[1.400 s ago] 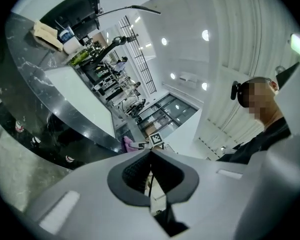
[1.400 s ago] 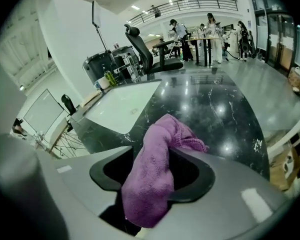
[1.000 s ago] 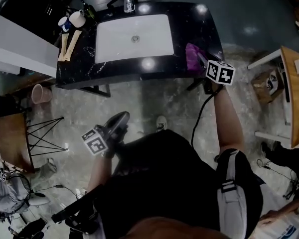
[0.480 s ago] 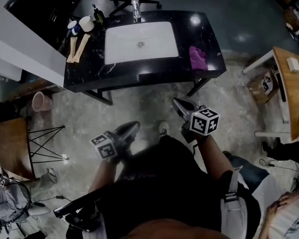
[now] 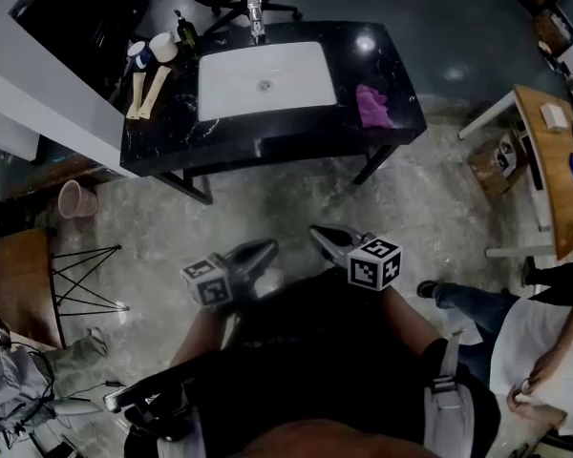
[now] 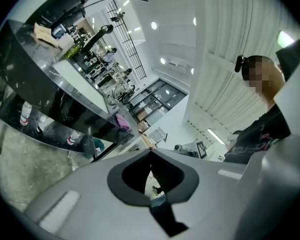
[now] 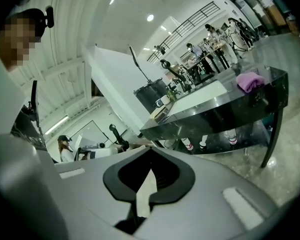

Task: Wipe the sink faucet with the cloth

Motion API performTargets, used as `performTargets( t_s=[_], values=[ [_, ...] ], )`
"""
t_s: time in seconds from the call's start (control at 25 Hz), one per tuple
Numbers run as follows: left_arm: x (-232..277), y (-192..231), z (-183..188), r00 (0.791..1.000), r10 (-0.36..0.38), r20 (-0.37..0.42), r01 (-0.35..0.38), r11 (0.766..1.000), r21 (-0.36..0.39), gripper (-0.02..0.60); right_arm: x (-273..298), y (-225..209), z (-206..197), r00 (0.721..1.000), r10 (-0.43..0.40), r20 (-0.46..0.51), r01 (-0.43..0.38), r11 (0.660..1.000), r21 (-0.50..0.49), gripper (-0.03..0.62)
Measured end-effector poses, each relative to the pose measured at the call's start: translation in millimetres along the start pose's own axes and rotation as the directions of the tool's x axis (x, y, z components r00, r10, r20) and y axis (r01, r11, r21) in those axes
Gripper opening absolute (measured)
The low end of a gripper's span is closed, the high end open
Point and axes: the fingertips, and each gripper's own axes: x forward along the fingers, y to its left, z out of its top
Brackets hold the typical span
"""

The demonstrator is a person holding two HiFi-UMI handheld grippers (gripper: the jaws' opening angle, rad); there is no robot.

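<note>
A purple cloth [image 5: 371,105] lies crumpled on the black counter [image 5: 267,139], right of the white sink [image 5: 265,80]; it also shows in the right gripper view as the cloth [image 7: 251,81] near the counter's end. The chrome faucet [image 5: 257,14] stands at the sink's far edge. My left gripper [image 5: 265,252] and right gripper [image 5: 321,238] are both shut and empty, held close to my body well short of the counter, tips turned toward each other. Nothing sits between either pair of jaws.
Cups [image 5: 153,46], a dark bottle [image 5: 184,29] and two wooden pieces [image 5: 145,90] sit on the counter's left end. A wooden table [image 5: 552,165] stands at the right, another person [image 5: 516,337] beside it. A pink bin [image 5: 71,198] and a wire stand [image 5: 86,280] are at the left.
My right gripper let go of the cloth on the counter, shut, and drew back to my body. The left gripper shifted a little toward the right. The cloth stays on the counter.
</note>
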Motion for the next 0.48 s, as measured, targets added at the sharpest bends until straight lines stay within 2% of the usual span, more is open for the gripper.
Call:
performTargets(
  t_s=[0.2, 0.48],
  values=[
    [11.1, -10.1, 2.1, 0.998, 0.035, 0.044, -0.035, 0.999, 0.007, 0.002, -10.9, -3.2, 8.7, 1.000, 0.018, -0.018, -0.019, 0.999, -0.050, 0.011],
    [30.1, -19.7, -10.4, 0.996, 0.069, 0.055, -0.070, 0.998, 0.009, 0.002, -27.3, -17.3, 5.9, 0.998, 0.051, -0.042, -0.053, 0.997, -0.050, 0.011]
  ],
)
